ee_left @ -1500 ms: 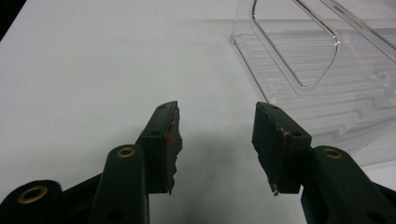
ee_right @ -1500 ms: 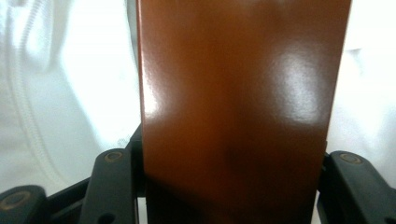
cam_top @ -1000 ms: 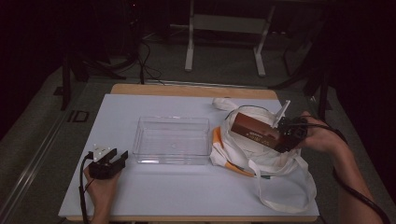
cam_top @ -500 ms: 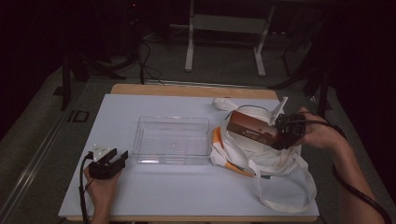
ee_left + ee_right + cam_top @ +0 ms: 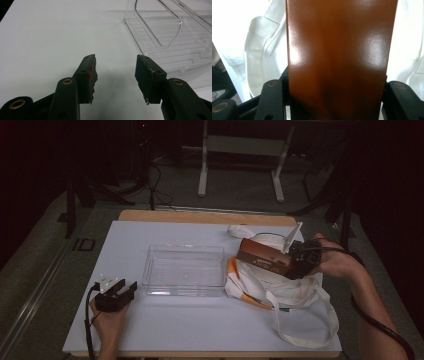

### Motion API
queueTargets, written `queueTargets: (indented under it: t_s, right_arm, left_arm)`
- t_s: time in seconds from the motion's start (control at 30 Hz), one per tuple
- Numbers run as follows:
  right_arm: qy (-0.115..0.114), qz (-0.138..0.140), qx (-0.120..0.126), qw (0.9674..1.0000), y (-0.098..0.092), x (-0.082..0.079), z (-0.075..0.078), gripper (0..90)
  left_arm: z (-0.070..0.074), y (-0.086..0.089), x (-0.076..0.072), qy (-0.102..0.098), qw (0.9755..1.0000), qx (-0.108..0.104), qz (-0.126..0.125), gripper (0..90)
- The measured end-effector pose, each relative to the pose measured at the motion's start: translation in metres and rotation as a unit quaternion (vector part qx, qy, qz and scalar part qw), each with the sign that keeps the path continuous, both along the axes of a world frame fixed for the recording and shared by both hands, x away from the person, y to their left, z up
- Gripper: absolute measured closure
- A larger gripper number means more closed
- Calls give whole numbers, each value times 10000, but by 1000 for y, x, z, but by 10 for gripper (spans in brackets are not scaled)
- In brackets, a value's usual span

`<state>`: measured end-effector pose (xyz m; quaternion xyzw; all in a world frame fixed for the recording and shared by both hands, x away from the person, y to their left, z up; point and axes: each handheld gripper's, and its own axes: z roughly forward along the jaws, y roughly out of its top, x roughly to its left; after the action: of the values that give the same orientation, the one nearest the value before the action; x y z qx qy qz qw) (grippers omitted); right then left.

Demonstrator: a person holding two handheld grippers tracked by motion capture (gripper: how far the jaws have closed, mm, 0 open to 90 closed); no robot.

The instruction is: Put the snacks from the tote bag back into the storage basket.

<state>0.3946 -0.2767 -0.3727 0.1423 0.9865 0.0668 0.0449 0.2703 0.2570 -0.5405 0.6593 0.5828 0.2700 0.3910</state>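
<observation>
A brown box (image 5: 264, 258) hangs above the white cloth bag (image 5: 280, 287) at the right of the table, with my right gripper (image 5: 296, 262) shut on its right end. In the right gripper view the brown box (image 5: 339, 57) sits between both jaws, the white bag (image 5: 259, 50) behind it. A clear plastic tray (image 5: 184, 269) stands in the middle of the white board. My left gripper (image 5: 116, 292) rests on the board at the front left, open, with nothing between its fingers. From the left gripper view, the left gripper (image 5: 115, 75) points past the tray (image 5: 172, 42).
The white board (image 5: 165, 325) covers a wooden table whose far edge (image 5: 200, 216) shows. The bag's long strap (image 5: 320, 330) loops toward the front right corner. Beyond the table stand dark stands, cables and a white frame (image 5: 240, 150) on the floor.
My right gripper has lifted the brown box a little higher above the bag and drawn it slightly rightward. The left gripper has stayed put.
</observation>
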Motion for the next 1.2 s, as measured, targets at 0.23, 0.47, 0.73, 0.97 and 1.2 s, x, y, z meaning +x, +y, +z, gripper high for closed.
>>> queueTargets:
  t_s: [0.23, 0.47, 0.73, 0.97, 1.2]
  right_arm:
    - [-21, 74, -13, 10000, 10, 1, 0, 432]
    - [-23, 135, -16, 9999, 19, 2, 1, 432]
    - [9, 215, -93, 9997, 30, 1, 0, 431]
    - [-15, 265, -111, 9996, 39, 0, 1, 431]
    - [8, 323, -95, 9994, 45, 0, 2, 431]
  left_arm:
    - [0, 0, 0, -3, 10000, -14, -6, 517]
    - [0, 0, 0, -7, 10000, -14, -5, 517]
    - [0, 0, 0, -5, 10000, -15, -5, 516]
    - [0, 0, 0, -10, 10000, -22, -3, 516]
    - [0, 0, 0, -1, 10000, -13, -6, 517]
